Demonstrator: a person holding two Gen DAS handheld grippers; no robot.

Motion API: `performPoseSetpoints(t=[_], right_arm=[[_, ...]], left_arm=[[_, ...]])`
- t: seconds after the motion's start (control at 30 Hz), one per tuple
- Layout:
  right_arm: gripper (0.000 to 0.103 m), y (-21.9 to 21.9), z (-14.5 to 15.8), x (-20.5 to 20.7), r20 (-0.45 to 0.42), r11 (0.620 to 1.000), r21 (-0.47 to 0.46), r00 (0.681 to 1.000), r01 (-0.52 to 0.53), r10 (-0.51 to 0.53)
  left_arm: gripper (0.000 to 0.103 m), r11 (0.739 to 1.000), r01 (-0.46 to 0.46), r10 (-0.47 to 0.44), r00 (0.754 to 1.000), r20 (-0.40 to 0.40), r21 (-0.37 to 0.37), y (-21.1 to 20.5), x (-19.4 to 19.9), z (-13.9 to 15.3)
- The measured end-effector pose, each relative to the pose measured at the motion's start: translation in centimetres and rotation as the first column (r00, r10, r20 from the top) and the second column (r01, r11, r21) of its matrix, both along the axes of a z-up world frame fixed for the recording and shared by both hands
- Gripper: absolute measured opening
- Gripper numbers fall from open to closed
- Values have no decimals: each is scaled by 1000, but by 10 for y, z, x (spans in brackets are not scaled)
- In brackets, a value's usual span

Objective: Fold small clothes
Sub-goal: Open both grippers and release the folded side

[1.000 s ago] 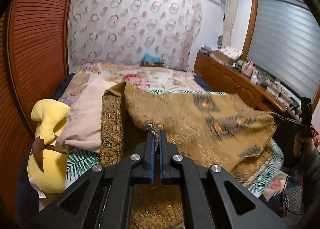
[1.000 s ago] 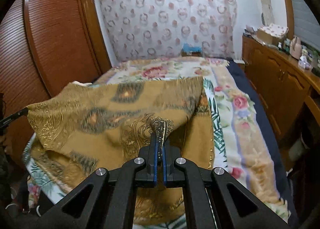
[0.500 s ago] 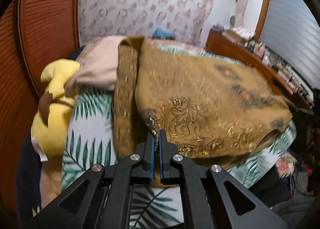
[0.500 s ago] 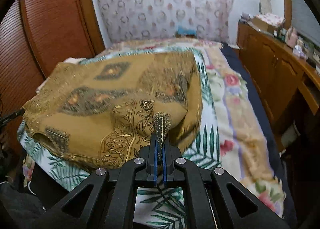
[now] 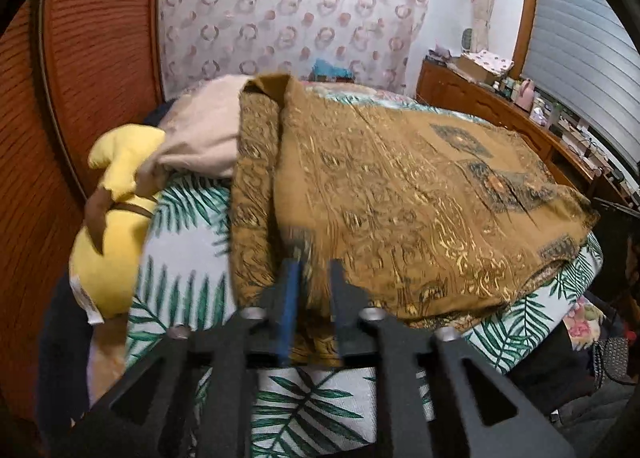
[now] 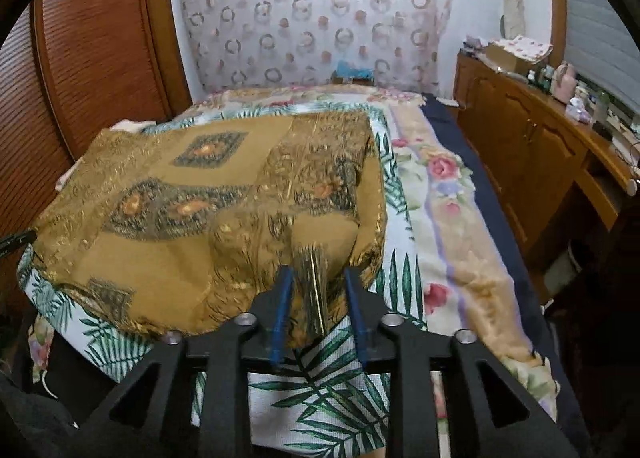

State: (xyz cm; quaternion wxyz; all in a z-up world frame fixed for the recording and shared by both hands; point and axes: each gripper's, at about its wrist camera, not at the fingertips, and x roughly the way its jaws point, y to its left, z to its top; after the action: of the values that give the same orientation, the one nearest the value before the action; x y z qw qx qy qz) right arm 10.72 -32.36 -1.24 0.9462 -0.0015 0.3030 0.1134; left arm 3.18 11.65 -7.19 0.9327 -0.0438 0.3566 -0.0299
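Yellow plush toy (image 5: 116,242) (beside beige pillow (image 5: 200,137))

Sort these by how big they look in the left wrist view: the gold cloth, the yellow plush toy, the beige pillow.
1. gold cloth
2. yellow plush toy
3. beige pillow, partly hidden and farther off, so unsure against the toy.

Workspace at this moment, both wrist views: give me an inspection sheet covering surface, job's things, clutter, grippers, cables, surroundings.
Surface: bed with a palm-leaf sheet over a floral blanket.
Job's things: golden-brown patterned garment, folded over and lying on the sheet.
Clutter: yellow plush toy and beige cloth beside the garment.
Grippers: left gripper jaws opening, a garment corner between them; right gripper jaws opening, a garment corner between them.
Cables: nothing seen clearly.
Surroundings: wooden wardrobe, patterned curtain, cluttered wooden sideboard, window blind.
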Motion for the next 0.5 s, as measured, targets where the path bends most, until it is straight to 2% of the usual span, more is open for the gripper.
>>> performPoseSetpoints(t=[0.03, 0.1, 0.27, 0.33, 0.5], right_arm=[[38, 0, 2, -2, 11, 1000, 7, 1000, -3, 3], [39, 3, 7, -7, 31, 1000, 16, 999, -16, 15], [41, 27, 6, -12, 49, 998, 0, 997, -66, 66], [52, 39, 1, -9, 42, 996, -9, 995, -92, 92], [53, 69, -12, 7, 20, 988, -22, 987, -156, 156]], left_arm=[[32, 1000, -7, 7, 1000, 14, 4, 1, -1, 4], [48, 1000, -14, 13, 999, 30, 6, 3, 0, 7], [49, 999, -53, 53, 999, -9, 3, 10, 12, -2], [49, 997, -81, 81, 996, -39, -5, 13, 17, -11], [49, 996, -92, 90, 993, -77, -14, 17, 25, -24]])
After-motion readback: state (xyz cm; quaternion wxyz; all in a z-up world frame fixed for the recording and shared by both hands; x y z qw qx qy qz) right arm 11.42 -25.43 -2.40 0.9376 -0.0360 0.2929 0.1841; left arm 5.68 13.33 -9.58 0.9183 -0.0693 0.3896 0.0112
